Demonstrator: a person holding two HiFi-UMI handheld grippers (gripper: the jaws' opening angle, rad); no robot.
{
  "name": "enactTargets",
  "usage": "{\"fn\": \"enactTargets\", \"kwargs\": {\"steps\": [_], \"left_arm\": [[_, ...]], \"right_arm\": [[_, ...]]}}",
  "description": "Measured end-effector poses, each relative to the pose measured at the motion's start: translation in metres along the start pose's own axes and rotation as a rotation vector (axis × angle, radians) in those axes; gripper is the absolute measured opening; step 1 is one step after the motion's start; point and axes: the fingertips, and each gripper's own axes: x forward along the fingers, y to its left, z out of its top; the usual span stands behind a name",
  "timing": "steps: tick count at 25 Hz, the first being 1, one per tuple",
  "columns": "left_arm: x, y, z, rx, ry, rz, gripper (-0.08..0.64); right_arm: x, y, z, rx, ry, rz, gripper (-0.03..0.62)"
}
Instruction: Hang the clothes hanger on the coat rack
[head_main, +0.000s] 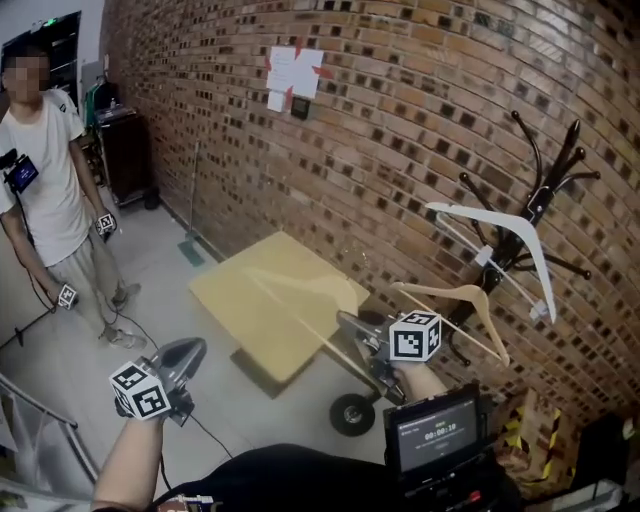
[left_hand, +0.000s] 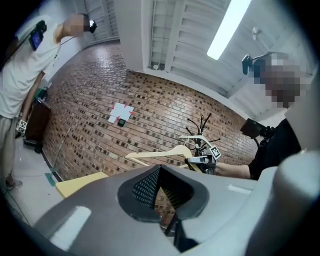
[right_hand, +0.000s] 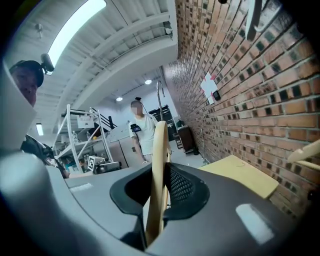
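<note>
A black coat rack (head_main: 545, 195) stands against the brick wall at the right of the head view, and a white hanger (head_main: 500, 225) hangs on it. My right gripper (head_main: 368, 338) is shut on one arm of a wooden hanger (head_main: 462, 300), which is raised just left of and below the rack. In the right gripper view the wooden arm (right_hand: 159, 170) stands upright, clamped between the pads of my right gripper (right_hand: 160, 172). My left gripper (head_main: 185, 358) is at the lower left, shut with nothing in it. The left gripper view looks past my left gripper (left_hand: 160, 172) at the wooden hanger (left_hand: 162, 153) and the rack (left_hand: 201, 127).
A yellow board (head_main: 275, 295) lies on a wheeled cart (head_main: 352, 413) by the wall. A person (head_main: 45, 190) stands at the far left, holding other grippers. A small monitor (head_main: 432, 432) sits at the bottom right. Papers (head_main: 293, 72) are stuck on the brick wall.
</note>
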Motion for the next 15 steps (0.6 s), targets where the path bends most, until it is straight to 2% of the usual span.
{"fn": "enactTargets", "kwargs": {"steps": [7,15], "left_arm": [[0.013,-0.028,0.009,0.009,0.032,-0.085,-0.005],[0.088,-0.111,0.01,0.066,-0.015,-0.16,-0.005]], "right_arm": [[-0.05,0.038,0.014,-0.014,-0.04,-0.035,0.067],[-0.179,0.043,0.072,-0.097,-0.117,-0.003,0.067]]}}
